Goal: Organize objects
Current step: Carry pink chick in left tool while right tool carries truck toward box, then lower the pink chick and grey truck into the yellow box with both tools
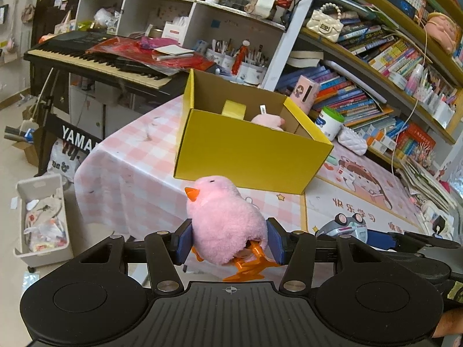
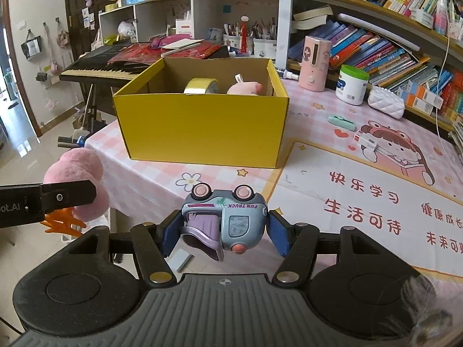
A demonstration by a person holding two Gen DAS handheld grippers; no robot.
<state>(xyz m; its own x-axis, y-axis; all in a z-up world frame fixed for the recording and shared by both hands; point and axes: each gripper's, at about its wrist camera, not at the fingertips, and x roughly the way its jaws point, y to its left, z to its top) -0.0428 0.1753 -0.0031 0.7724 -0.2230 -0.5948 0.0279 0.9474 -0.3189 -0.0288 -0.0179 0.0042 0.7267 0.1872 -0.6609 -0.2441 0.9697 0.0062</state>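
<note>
My left gripper [image 1: 230, 244] is shut on a pink plush chick [image 1: 224, 217] with an orange beak and feet, held in the air short of the yellow box [image 1: 246, 150]. My right gripper [image 2: 225, 234] is shut on a blue-grey toy truck [image 2: 224, 217], upside down, above the table. The yellow box [image 2: 202, 127] stands open on the pink checked tablecloth [image 2: 150, 179]. Inside it are a yellow tape roll [image 2: 201, 86] and a pink plush [image 2: 244, 88]. The chick [image 2: 78, 179] and left gripper show at the left of the right wrist view.
A keyboard [image 1: 95, 57] stands behind the box, a white bin [image 1: 43, 217] on the floor to the left. A pink dispenser [image 2: 315, 63], a white jar [image 2: 351, 84], a white pouch [image 2: 386, 101] and a green case [image 2: 341, 123] sit by the bookshelves [image 2: 390, 43].
</note>
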